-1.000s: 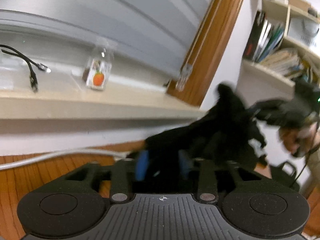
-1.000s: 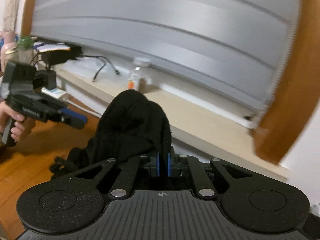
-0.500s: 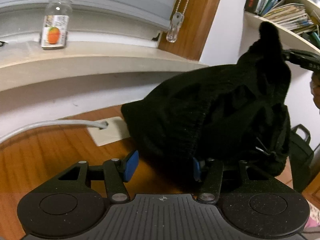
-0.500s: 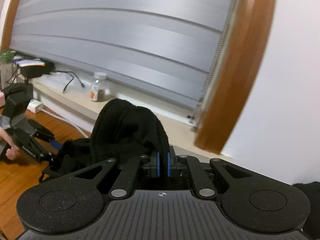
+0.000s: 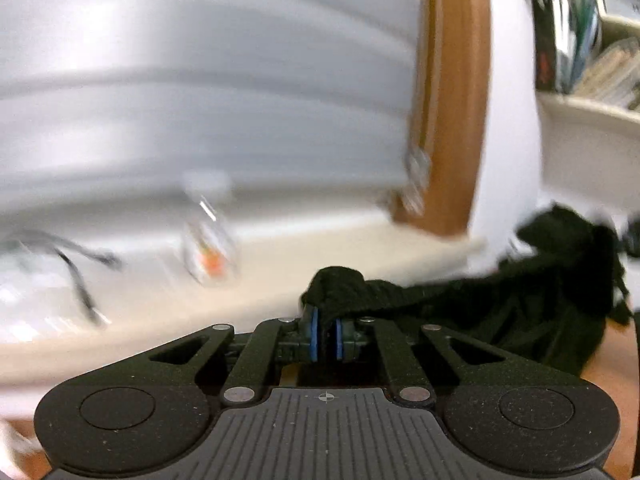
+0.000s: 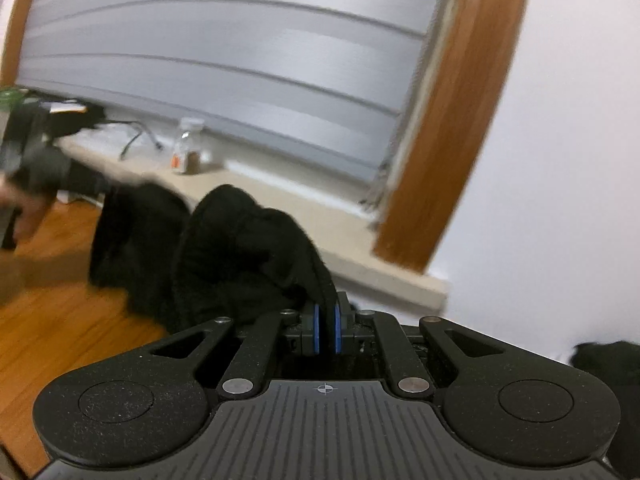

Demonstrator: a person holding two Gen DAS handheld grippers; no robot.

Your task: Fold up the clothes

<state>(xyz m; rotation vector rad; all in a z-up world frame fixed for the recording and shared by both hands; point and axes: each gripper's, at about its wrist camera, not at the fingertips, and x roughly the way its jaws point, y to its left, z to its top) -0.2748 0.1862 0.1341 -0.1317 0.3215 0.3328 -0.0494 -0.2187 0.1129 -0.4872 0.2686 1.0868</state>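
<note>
Change: half a second back the left gripper stood wide beside the black garment; its fingers have just been closing and now pinch a bunched fold of it.
Left fingers: blue pads clenched on the cloth, which runs off to the right in a taut band.
Right gripper: fingers clamped on another edge of the same garment, as before.
Garment: hangs between the two grippers above the wooden floor, its bulk drooping left of the right gripper.
Background: blurred bottle on the window sill, grey blinds behind, bookshelf at right.
</note>
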